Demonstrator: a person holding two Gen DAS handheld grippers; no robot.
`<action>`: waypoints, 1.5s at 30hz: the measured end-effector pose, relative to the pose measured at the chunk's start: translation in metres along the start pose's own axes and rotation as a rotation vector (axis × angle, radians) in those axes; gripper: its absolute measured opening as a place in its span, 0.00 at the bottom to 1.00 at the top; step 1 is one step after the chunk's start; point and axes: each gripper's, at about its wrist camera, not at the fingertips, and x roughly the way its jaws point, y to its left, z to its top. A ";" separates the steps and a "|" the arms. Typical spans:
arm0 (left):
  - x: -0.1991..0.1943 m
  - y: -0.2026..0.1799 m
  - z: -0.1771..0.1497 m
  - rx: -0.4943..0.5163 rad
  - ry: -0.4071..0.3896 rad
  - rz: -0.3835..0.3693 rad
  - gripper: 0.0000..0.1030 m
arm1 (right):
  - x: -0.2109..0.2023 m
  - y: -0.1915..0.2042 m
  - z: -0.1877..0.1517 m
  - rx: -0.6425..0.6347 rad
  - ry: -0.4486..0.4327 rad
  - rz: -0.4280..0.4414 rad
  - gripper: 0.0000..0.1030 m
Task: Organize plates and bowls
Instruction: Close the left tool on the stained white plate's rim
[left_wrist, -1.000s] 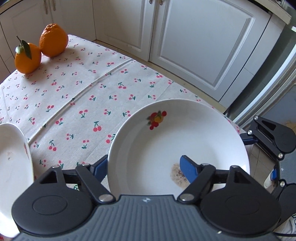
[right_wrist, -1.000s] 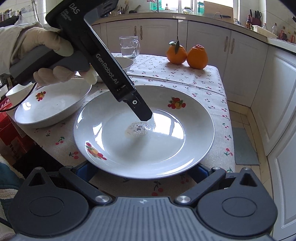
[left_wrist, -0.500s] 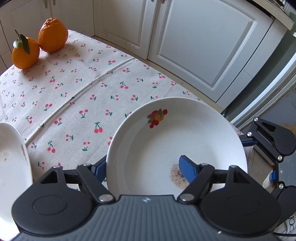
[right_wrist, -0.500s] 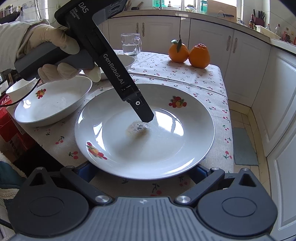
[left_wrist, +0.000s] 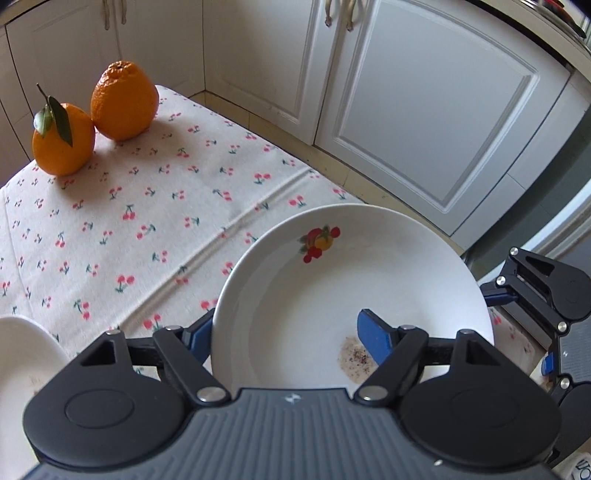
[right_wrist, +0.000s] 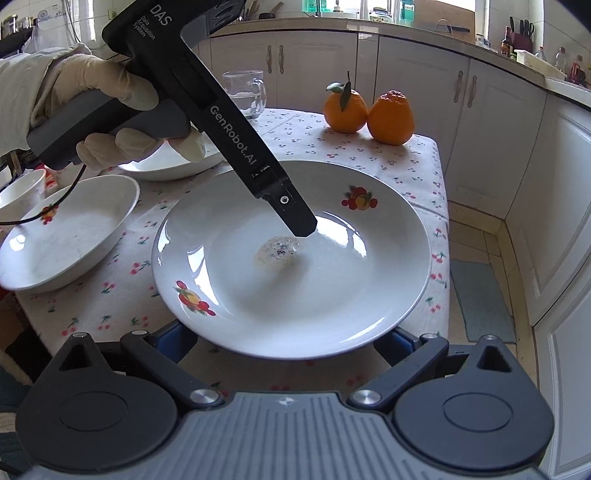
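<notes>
The right tool (right_wrist: 284, 341) sits nearest, its 2 blue fingers under the near rim of the glossy white plate (right_wrist: 332, 295); whether they press it I cannot tell. The left tool (left_wrist: 291, 334) is clamped on the plate's rim, 1 finger under, 1 inside beside a speckled stain (right_wrist: 277, 251). The plate overhangs the desk (left_wrist: 110, 229) edge. Left lies a shallow bowl (right_wrist: 66, 240); beyond, open cherry-print cloth, then 2 dimpled oranges (right_wrist: 369, 110).

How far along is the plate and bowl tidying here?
Nothing looks stacked yet. In hand: the left gripper is clamped on the rim of the fruit-print plate, with the right gripper beneath its near edge. Left: the oval dishes and small bowl sit separately.
</notes>
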 end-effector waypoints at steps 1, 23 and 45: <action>0.002 0.002 0.002 0.000 -0.003 -0.001 0.76 | 0.003 -0.002 0.002 0.000 0.001 -0.004 0.99; 0.030 0.025 0.034 -0.024 -0.019 0.000 0.76 | 0.032 -0.033 0.019 0.064 0.012 -0.028 0.99; 0.033 0.024 0.036 -0.008 -0.026 0.029 0.76 | 0.032 -0.032 0.020 0.092 0.008 -0.051 1.00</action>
